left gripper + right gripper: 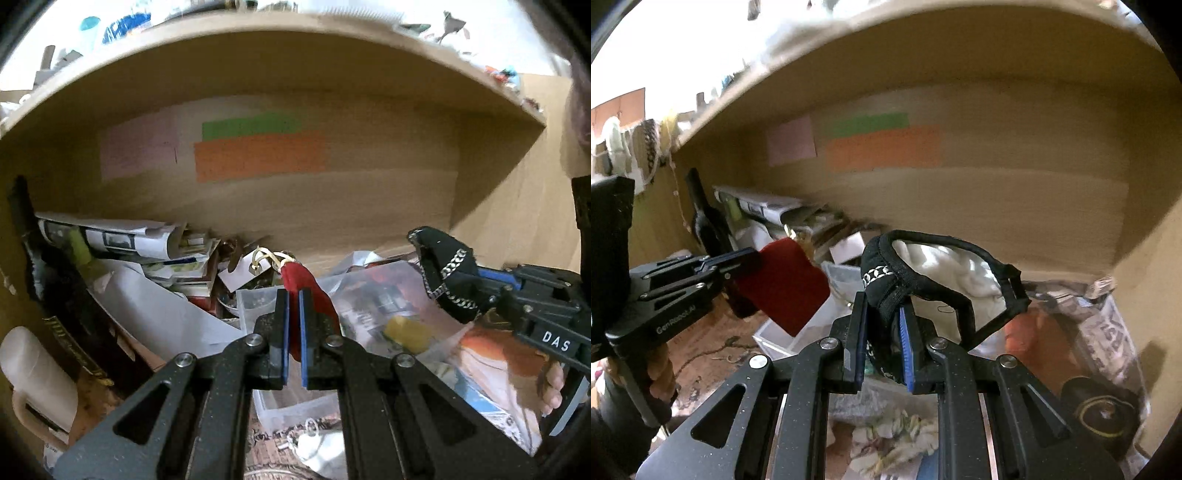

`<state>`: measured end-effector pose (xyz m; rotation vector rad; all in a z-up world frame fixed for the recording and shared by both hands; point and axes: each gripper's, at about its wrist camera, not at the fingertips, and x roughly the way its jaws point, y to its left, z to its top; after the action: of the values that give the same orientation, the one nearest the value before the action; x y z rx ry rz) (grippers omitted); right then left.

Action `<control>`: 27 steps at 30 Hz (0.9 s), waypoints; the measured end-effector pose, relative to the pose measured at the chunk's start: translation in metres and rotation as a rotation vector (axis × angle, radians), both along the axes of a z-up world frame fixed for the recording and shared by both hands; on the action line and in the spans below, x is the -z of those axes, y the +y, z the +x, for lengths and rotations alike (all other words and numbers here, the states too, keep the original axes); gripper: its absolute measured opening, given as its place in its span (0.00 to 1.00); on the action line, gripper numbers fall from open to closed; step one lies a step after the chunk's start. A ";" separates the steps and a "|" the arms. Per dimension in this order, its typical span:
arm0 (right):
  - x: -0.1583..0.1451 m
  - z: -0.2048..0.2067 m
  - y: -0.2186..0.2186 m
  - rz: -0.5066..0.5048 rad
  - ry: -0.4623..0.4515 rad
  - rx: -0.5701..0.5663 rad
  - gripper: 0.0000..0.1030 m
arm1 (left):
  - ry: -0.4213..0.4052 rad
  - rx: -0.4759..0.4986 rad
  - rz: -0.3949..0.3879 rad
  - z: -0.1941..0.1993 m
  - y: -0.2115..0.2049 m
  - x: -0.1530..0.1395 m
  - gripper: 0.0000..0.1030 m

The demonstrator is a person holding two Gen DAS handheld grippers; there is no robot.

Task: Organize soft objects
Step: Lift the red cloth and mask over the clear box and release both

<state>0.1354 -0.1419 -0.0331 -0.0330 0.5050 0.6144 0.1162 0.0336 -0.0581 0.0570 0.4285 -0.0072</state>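
My left gripper (293, 295) is shut on a red felt pouch (308, 288) with a gold tie, held above the shelf clutter; the pouch also shows in the right wrist view (783, 284). My right gripper (882, 306) is shut on a black fabric pouch (886, 273) with silver chain trim and black straps, held up in front of the shelf. The black pouch shows at the right of the left wrist view (448, 277), with the right gripper (480, 284) behind it. The left gripper (753, 266) shows at the left of the right wrist view.
A wooden shelf recess (332, 206) with coloured paper notes on its back wall. Below lie rolled papers (110, 236), a clear plastic box (266, 306), plastic bags (399, 317), a white jug (33, 376), a black round object (1104, 410) and crumpled cloth (897, 435).
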 end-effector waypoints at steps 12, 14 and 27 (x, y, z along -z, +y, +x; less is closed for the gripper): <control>0.050 0.053 0.034 -0.153 0.194 -0.040 0.14 | 0.165 -0.024 0.002 0.047 0.012 0.046 0.03; 0.055 0.058 0.038 -0.171 0.222 -0.044 0.14 | 0.195 -0.023 -0.003 0.051 0.014 0.053 0.03; 0.049 0.047 0.044 -0.180 0.221 -0.076 0.42 | 0.230 -0.021 -0.011 0.043 0.014 0.057 0.27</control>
<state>0.1824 -0.0978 -0.0817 -0.1571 0.7751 0.6493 0.1589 0.0481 -0.1149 0.0412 0.6592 0.0043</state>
